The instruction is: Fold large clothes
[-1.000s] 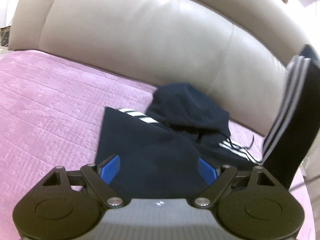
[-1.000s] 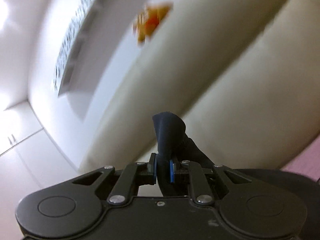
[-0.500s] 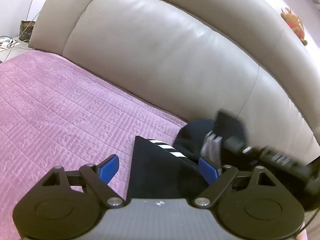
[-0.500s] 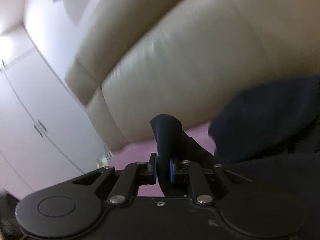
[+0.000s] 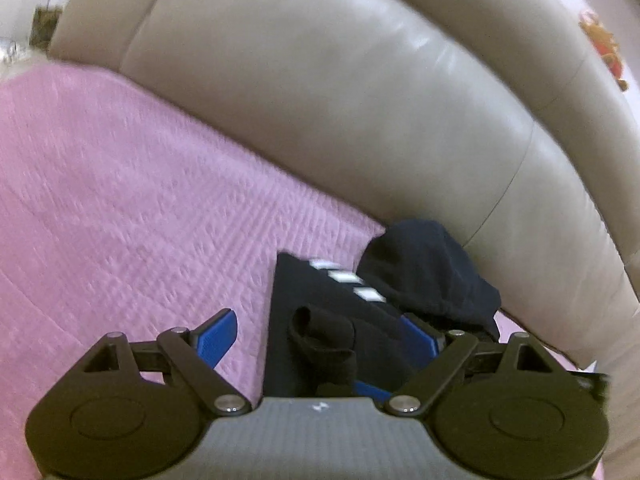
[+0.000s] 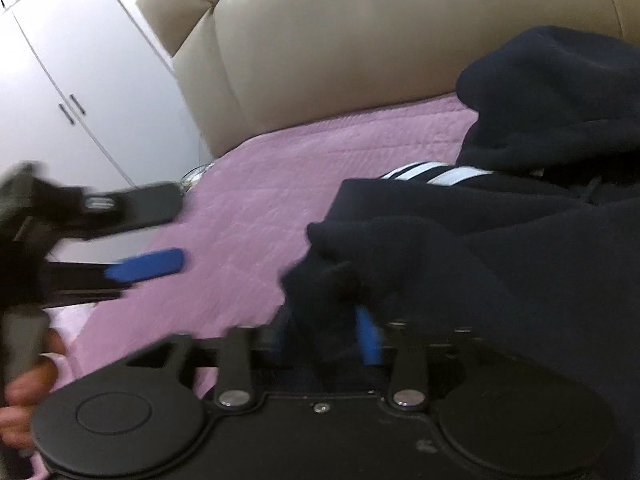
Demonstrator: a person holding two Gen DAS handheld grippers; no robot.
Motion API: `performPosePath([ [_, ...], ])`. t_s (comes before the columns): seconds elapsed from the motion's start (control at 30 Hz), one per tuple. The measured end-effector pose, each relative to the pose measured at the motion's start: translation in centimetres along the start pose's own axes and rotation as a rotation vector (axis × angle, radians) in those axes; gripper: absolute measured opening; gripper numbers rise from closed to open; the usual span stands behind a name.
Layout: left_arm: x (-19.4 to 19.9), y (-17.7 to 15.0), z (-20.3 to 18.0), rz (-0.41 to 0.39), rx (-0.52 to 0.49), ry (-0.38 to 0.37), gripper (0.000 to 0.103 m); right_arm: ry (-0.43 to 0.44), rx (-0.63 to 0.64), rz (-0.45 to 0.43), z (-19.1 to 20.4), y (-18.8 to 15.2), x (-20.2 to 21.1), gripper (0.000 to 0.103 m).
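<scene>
A navy hoodie point(image 5: 320, 304) with white stripes lies on the pink bedspread point(image 5: 120, 200), its hood point(image 5: 428, 268) against the headboard. My left gripper point(image 5: 320, 334) is open and empty, low over the hoodie's left edge; a dark cuff end point(image 5: 320, 336) lies between its fingers. In the right wrist view the hoodie point(image 6: 500, 240) fills the right side. My right gripper point(image 6: 324, 332) has its jaws partly apart with the sleeve cuff point(image 6: 328, 280) bunched between them. The left gripper point(image 6: 140, 266) also shows there, blurred, at the left.
A beige padded leather headboard point(image 5: 340, 100) curves behind the bed. White wardrobe doors point(image 6: 80, 80) stand beyond the bed's corner. A small orange toy point(image 5: 604, 52) sits on top of the headboard. A hand point(image 6: 24, 380) holds the left gripper's handle.
My right gripper has swung the sleeve down across the hoodie's body and its jaws have parted from tightly shut. My left gripper has shifted left, staying open.
</scene>
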State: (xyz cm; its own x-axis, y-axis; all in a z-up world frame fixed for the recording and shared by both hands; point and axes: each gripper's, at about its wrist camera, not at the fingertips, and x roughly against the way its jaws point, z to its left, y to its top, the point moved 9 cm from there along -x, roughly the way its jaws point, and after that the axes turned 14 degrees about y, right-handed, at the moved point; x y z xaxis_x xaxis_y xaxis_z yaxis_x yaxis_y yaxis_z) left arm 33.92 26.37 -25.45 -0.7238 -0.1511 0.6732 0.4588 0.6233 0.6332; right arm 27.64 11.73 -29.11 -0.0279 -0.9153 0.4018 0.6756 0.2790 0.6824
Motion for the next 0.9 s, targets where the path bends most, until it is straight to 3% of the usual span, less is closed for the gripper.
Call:
performPosePath([
  [0.03,-0.7,-0.4,-0.1,0.031,0.006,-0.002,0.090,0.022,-0.012,0.010,0.4,-0.2,0.7,0.078],
  [0.1,-1.9,-1.2,-0.6,0.081,0.005,-0.013,0.089,0.034,-0.010,0.029,1.3,-0.7,2.7,0.078],
  [0.2,-3.3,-2.2,-1.6,0.121,-0.022,-0.036,0.086,-0.061,0.057,0.035,1.5,-1.1,7.1,0.078],
  [0.27,-4.0,-2.8,-2.5,0.133,-0.067,-0.032,0.075,-0.119,0.072,0.013,0.6,-1.4,10.0,0.078],
  [0.33,-4.5,-3.4,-3.6,0.115,-0.166,0.014,0.067,-0.166,0.044,-0.001,-1.0,-1.7,12.7,0.078],
  [0.47,-3.5,-4.5,-5.8,0.009,-0.414,0.097,0.067,-0.206,-0.114,-0.064,-4.4,-2.9,17.1,0.079],
  [0.53,-3.6,-5.1,-6.5,0.008,-0.484,0.098,0.057,-0.212,-0.179,-0.093,-5.6,-3.6,18.3,0.079],
  [0.57,-4.1,-5.3,-6.6,0.021,-0.501,0.109,0.043,-0.216,-0.204,-0.102,-6.1,-4.0,18.7,0.080],
  [0.63,-4.6,-5.4,-6.6,0.032,-0.512,0.125,0.035,-0.221,-0.232,-0.114,-6.5,-4.5,19.2,0.080],
  [0.67,-4.9,-5.5,-6.5,0.042,-0.519,0.130,0.011,-0.224,-0.237,-0.118,-6.6,-4.6,19.4,0.080],
  [0.7,-5.1,-5.4,-6.3,0.052,-0.523,0.146,0.006,-0.232,-0.237,-0.120,-6.6,-4.7,19.5,0.080],
  [0.83,-1.5,-4.1,-4.7,-0.039,-0.417,0.140,0.005,-0.292,-0.157,-0.136,-5.6,-3.8,21.1,0.079],
  [0.9,-0.8,-4.6,-3.4,-0.006,-0.410,0.147,0.006,-0.388,-0.080,-0.119,-5.5,-2.9,21.9,0.078],
])
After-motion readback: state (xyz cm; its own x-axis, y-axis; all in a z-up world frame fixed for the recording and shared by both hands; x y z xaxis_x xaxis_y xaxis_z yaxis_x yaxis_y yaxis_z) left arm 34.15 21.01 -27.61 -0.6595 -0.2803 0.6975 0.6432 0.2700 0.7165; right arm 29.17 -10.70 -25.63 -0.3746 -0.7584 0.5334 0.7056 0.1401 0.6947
